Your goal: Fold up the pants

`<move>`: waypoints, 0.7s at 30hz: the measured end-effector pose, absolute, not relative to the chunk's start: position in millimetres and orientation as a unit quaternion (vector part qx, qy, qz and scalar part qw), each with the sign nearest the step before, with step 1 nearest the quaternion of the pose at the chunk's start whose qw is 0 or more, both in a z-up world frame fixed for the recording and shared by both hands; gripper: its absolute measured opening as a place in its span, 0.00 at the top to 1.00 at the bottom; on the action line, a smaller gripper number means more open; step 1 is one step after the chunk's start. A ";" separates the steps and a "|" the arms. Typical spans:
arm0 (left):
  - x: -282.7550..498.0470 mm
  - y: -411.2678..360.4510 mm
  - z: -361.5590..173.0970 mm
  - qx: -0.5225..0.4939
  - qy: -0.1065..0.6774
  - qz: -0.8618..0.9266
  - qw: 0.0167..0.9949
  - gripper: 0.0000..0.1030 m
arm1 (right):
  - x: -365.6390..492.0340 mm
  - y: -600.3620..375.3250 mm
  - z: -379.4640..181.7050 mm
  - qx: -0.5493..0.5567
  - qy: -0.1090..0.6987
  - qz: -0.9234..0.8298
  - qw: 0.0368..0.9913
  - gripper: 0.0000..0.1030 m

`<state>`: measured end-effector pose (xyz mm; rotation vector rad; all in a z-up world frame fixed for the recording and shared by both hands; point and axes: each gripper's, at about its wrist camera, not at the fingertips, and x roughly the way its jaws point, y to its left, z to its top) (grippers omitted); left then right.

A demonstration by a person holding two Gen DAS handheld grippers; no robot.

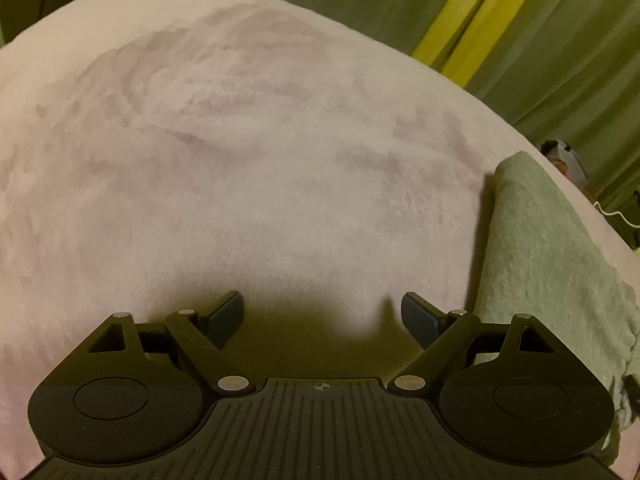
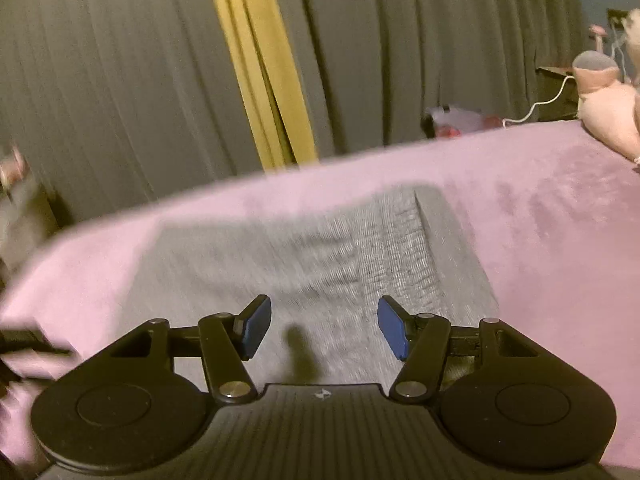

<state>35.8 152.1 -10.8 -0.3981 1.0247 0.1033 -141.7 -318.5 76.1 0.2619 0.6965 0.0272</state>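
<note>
My left claw [image 1: 322, 316] hangs released and empty over the fuzzy pink blanket of the bed [image 1: 240, 160], with the grey knit pants [image 1: 540, 264] lying just off to its right, while my right claw [image 2: 324, 326] is also spread wide with nothing in it, hovering right above that same grey cloth [image 2: 320, 248]. From the right wrist view the pants lie flat as a fairly compact block with a straight raised edge on their right side, so I judge at least one fold is made. Whether another fold is left I cannot tell through the blur.
</note>
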 end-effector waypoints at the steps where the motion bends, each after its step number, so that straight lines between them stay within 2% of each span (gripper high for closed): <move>1: 35.3 150.8 -10.2 -0.187 0.485 0.048 0.853 0.12 | -140.0 -315.5 72.4 0.103 0.349 0.003 0.931 0.45; 4: 33.8 147.8 -7.6 -0.183 0.480 0.040 0.857 0.12 | -146.1 -314.1 81.6 0.092 0.347 0.007 0.933 0.44; 5: 32.8 146.7 -6.0 -0.182 0.476 0.035 0.860 0.12 | -149.3 -315.4 86.1 0.099 0.342 0.007 0.935 0.40; 6: 32.2 145.8 -4.7 -0.180 0.472 0.031 0.862 0.12 | -151.2 -316.5 88.7 0.103 0.336 0.007 0.936 0.31; 10: 29.4 135.1 1.2 -0.160 0.460 0.009 0.874 0.11 | -153.2 -323.3 90.8 0.082 0.324 -0.013 0.942 0.27; 14: 29.9 122.4 2.2 -0.132 0.461 -0.013 0.877 0.10 | -130.8 -338.0 60.3 0.070 0.399 -0.046 0.913 0.05; 16: 30.1 117.6 1.7 -0.124 0.464 -0.026 0.877 0.10 | -123.3 -349.5 47.5 0.103 0.434 -0.049 0.894 0.04; 21: 31.6 111.8 0.9 -0.145 0.472 -0.087 0.866 0.10 | -118.5 -382.4 49.3 0.176 0.434 -0.035 0.883 0.04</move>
